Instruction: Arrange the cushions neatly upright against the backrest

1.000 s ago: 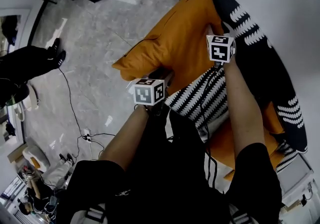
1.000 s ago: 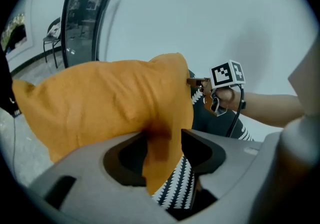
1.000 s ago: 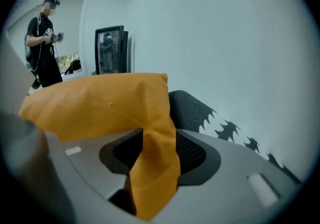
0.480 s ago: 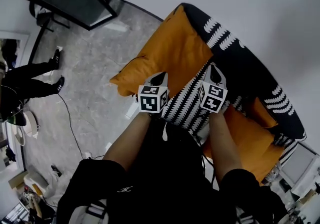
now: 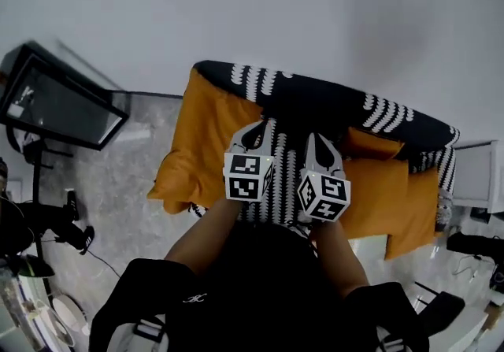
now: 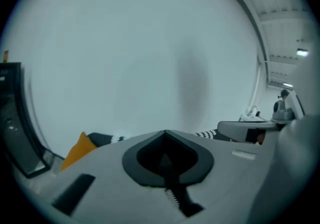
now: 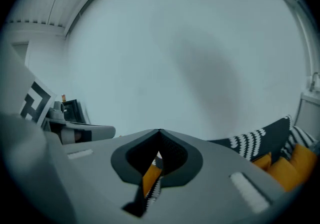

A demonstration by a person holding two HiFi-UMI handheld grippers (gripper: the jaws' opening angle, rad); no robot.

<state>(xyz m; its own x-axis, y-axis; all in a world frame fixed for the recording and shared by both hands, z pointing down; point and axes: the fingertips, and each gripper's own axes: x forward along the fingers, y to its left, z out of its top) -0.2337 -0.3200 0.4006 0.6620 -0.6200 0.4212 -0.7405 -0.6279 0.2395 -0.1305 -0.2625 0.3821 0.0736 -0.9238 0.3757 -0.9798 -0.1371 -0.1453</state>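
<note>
Black-and-white sofa backrest (image 5: 331, 98) spans rear. Left orange cushion (image 5: 203, 150) and right orange cushion (image 5: 386, 197) look slumped, likely need standing. Striped cushion (image 5: 285, 179) at centre before backrest, seemingly hanging upright, long axis up-down, not yet set. Left gripper (image 5: 254, 130) and right gripper (image 5: 316, 142) both pinching its fabric.
</note>
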